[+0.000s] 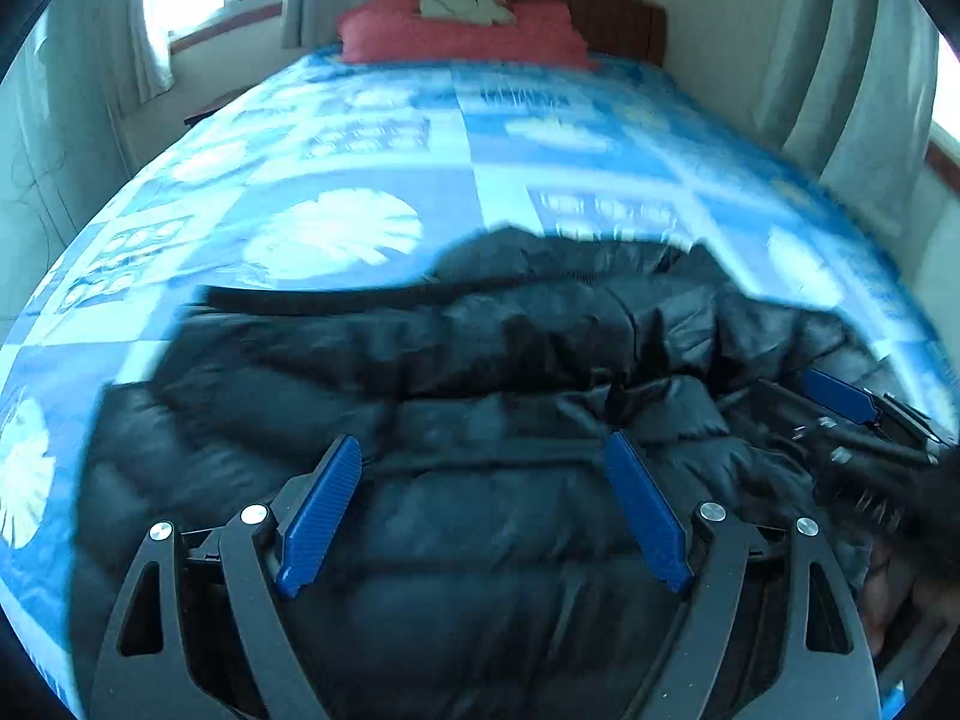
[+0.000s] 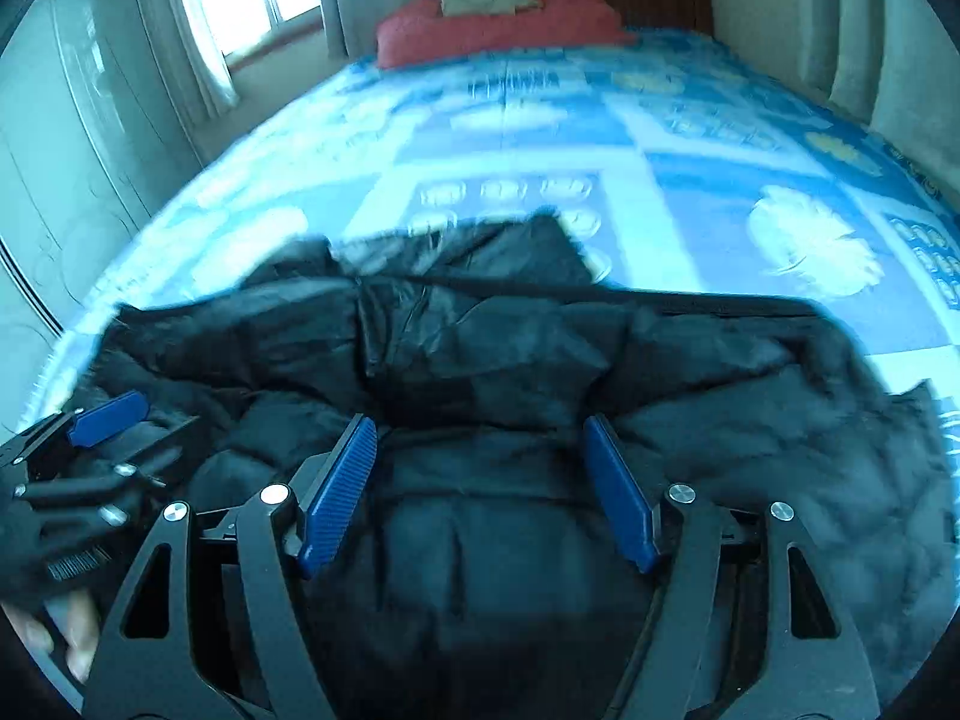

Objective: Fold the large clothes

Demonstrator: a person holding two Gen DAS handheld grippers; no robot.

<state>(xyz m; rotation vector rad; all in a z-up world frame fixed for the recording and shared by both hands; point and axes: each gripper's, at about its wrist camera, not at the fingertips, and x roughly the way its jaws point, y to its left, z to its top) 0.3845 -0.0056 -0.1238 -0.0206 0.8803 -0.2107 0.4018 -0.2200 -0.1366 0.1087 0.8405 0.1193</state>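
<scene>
A large black puffer jacket (image 1: 456,372) lies spread and rumpled across the near end of a bed; it also shows in the right wrist view (image 2: 480,354). My left gripper (image 1: 486,450) is open, blue pads wide apart, hovering over the jacket's near part and holding nothing. My right gripper (image 2: 480,429) is open too, over the jacket's middle and empty. The right gripper shows at the right edge of the left wrist view (image 1: 852,420). The left gripper shows at the left edge of the right wrist view (image 2: 102,438).
The bed has a blue and white patterned cover (image 1: 372,162). Red pillows (image 1: 462,30) and a wooden headboard (image 1: 612,12) are at the far end. Curtained windows (image 2: 234,6) and walls flank the bed.
</scene>
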